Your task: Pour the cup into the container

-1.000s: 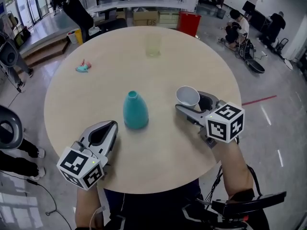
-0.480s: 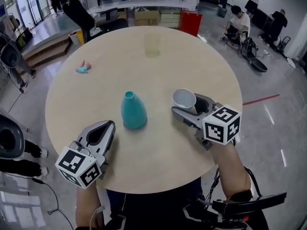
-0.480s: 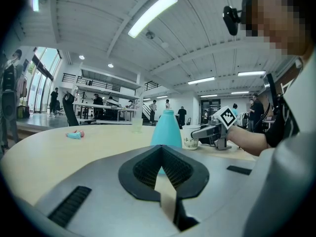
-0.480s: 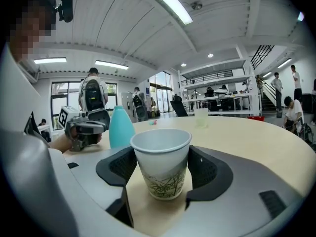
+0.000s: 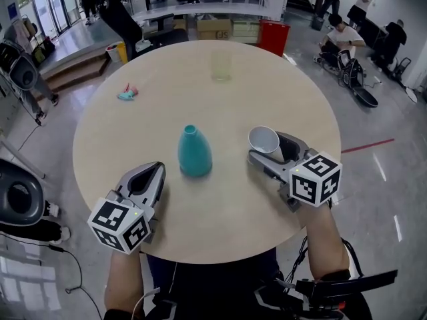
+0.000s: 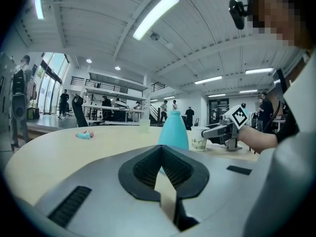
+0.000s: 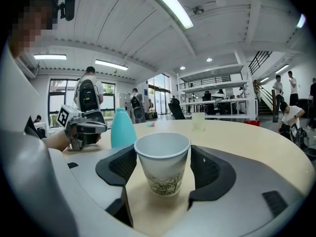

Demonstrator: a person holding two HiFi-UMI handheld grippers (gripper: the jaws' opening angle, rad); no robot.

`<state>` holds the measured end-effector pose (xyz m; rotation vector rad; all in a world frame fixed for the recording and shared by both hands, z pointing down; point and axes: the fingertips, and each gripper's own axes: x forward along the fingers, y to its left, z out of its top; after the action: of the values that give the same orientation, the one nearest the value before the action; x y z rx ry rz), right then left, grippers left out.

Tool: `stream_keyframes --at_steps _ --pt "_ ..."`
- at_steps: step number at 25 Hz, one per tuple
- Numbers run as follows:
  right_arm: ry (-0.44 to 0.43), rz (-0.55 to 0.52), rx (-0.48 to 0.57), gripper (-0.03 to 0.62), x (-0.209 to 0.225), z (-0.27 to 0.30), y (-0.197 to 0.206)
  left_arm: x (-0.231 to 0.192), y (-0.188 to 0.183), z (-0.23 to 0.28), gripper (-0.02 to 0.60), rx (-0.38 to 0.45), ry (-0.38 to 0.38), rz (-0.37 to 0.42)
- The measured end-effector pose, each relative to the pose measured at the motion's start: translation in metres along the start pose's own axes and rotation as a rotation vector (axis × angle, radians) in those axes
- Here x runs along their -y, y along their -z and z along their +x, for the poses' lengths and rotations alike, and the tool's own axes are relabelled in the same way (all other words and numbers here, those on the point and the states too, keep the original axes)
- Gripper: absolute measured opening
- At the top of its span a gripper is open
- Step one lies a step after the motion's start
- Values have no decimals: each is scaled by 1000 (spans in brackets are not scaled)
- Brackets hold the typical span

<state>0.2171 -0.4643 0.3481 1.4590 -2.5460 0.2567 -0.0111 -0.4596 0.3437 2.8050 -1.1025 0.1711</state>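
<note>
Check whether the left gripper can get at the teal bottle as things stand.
Probably yes: only bare table lies between the left gripper and the teal bottle, though its jaws are shut and must open first.

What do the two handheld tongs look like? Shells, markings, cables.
Left tongs and right tongs: grey moulded shells, black ribbed pads lining a V-shaped mouth, each with a white cube of black square markers at the rear. A thin dark cable hangs by the right forearm. Forearms bare, no sleeves.
</note>
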Motion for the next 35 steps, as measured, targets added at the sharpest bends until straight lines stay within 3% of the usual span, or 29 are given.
stream_keyframes --at_steps 5,13,14,17,21,35 --pt "50 28 40 319 3 -24 5 15 -7 -24 0 46 -45 32" --pt "28 36 100 316 -36 -66 2 52 -12 -60 0 64 -27 51" --pt "26 29 106 297 -44 -70 1 55 -12 -65 0 66 -31 46" --pt "28 9 130 127 -66 -79 -2 64 -9 -80 0 73 -34 13" --pt "19 -2 144 14 -100 -96 -10 82 -8 -107 0 84 -48 11" --pt "-16 -21 163 6 -208 -196 16 174 20 -205 0 142 -101 -28"
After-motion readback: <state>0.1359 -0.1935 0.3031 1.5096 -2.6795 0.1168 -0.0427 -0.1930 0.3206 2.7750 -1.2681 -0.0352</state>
